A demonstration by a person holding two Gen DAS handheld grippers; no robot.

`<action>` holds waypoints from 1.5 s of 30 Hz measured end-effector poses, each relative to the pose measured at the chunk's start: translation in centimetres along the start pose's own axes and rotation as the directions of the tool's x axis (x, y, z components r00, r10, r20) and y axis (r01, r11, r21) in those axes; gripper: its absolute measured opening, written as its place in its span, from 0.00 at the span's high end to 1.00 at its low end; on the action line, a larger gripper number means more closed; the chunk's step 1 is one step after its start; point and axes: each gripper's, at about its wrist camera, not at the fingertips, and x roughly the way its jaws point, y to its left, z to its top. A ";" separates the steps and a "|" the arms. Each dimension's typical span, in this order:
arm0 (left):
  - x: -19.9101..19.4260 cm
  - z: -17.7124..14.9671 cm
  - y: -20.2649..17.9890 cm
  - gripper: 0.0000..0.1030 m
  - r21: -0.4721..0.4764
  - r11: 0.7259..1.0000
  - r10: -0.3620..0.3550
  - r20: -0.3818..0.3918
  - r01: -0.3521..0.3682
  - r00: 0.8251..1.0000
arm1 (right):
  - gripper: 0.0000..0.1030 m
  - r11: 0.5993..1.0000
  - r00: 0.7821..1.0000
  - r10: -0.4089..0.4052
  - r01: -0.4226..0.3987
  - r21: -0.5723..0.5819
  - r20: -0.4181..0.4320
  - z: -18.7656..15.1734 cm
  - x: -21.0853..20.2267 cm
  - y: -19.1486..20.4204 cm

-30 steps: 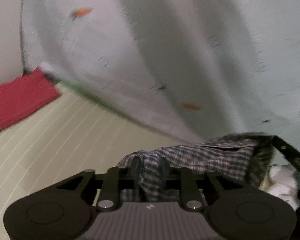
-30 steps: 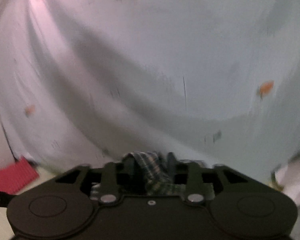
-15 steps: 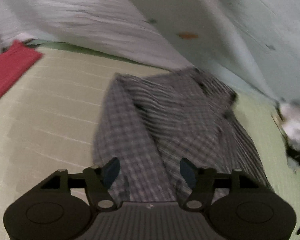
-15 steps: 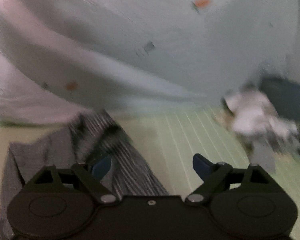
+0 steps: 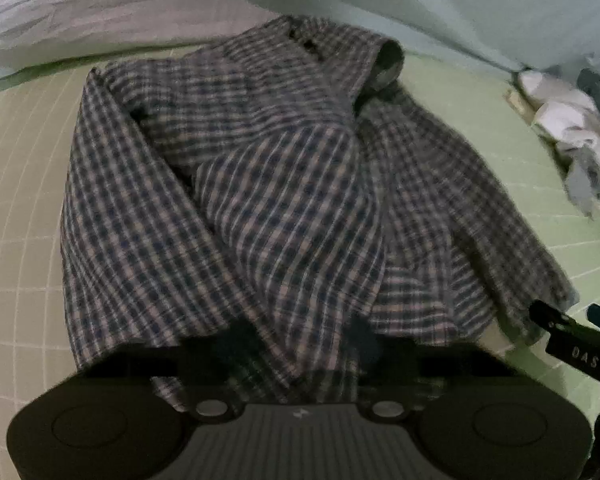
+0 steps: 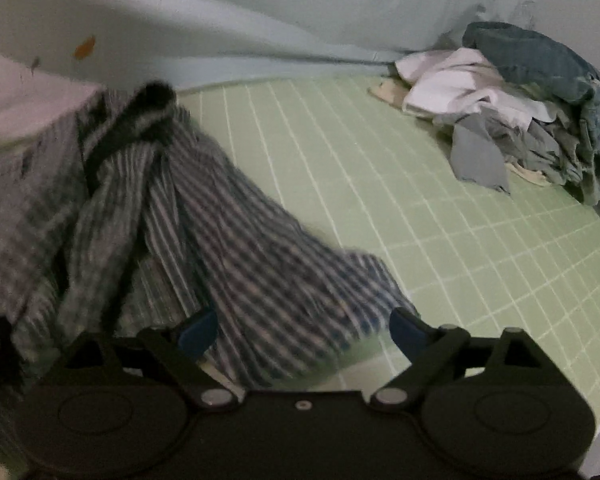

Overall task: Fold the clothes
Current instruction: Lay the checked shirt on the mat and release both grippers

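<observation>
A blue-and-white plaid shirt [image 5: 260,200] lies crumpled on the green gridded mat [image 5: 20,200], collar end farthest from me. My left gripper [image 5: 300,344] points steeply down at its near hem. Its jaws are closing, and a gathered fold of the shirt is caught between the dark fingers. In the right wrist view the shirt [image 6: 220,240] is blurred. My right gripper [image 6: 302,330] hovers over the shirt's right edge with its jaws still opening. The blue pads [image 6: 408,328] stand wide apart and the cloth lies loose under them.
A pile of other clothes [image 6: 500,120], white, grey and denim, sits at the mat's far right corner and also shows as the pile [image 5: 568,120]. A pale printed sheet [image 6: 260,20] hangs behind the mat [image 6: 420,220]. Bare mat lies between shirt and pile.
Both grippers held the shirt up a second ago. They let it go and it dropped onto the mat. Both have come down, and the left has narrowed on the hem again.
</observation>
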 end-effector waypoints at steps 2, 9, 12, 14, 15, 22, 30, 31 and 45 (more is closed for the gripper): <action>-0.7 0.3 0.8 0.96 -0.032 0.999 -0.003 0.017 0.004 1.000 | 0.09 0.999 0.999 -0.021 0.020 -0.035 -0.028 -0.3 0.6 0.1; -5.4 2.5 5.9 0.98 -0.148 0.986 0.103 0.175 -0.077 0.979 | 0.14 0.998 0.994 -0.030 0.023 -0.064 -0.109 -0.1 2.9 -0.7; -8.0 3.8 10.0 0.98 -0.271 0.952 0.217 0.259 -0.145 0.941 | 0.19 0.999 0.993 -0.017 0.012 -0.043 -0.118 0.3 3.3 -1.2; -9.5 4.2 13.6 0.98 -0.409 0.889 0.338 0.287 -0.205 0.896 | 0.24 0.999 0.993 -0.010 0.005 -0.036 -0.115 0.6 3.4 -1.3; -10.3 4.5 15.4 0.98 -0.475 0.849 0.399 0.292 -0.231 0.869 | 0.29 0.999 0.994 -0.006 0.002 -0.038 -0.112 0.7 3.5 -1.4; -11.2 3.3 19.7 0.50 -0.578 0.725 0.570 0.200 -0.374 0.797 | 0.54 0.999 0.994 0.025 -0.028 -0.027 -0.103 2.2 4.3 -2.4; -8.2 -1.3 16.4 0.23 -0.524 0.799 0.428 0.150 -0.295 0.891 | 0.92 0.982 0.993 -0.066 0.082 -0.172 0.099 8.0 4.3 -3.4; -7.8 -1.6 16.3 0.21 -0.527 0.802 0.413 0.150 -0.281 0.898 | 0.92 0.980 0.982 -0.115 0.137 -0.144 0.153 9.4 3.8 -3.9; -4.0 -1.7 12.2 0.10 -0.482 0.868 0.219 0.152 -0.121 0.964 | 0.00 0.982 0.972 0.182 -0.188 0.029 0.152 10.0 3.1 2.0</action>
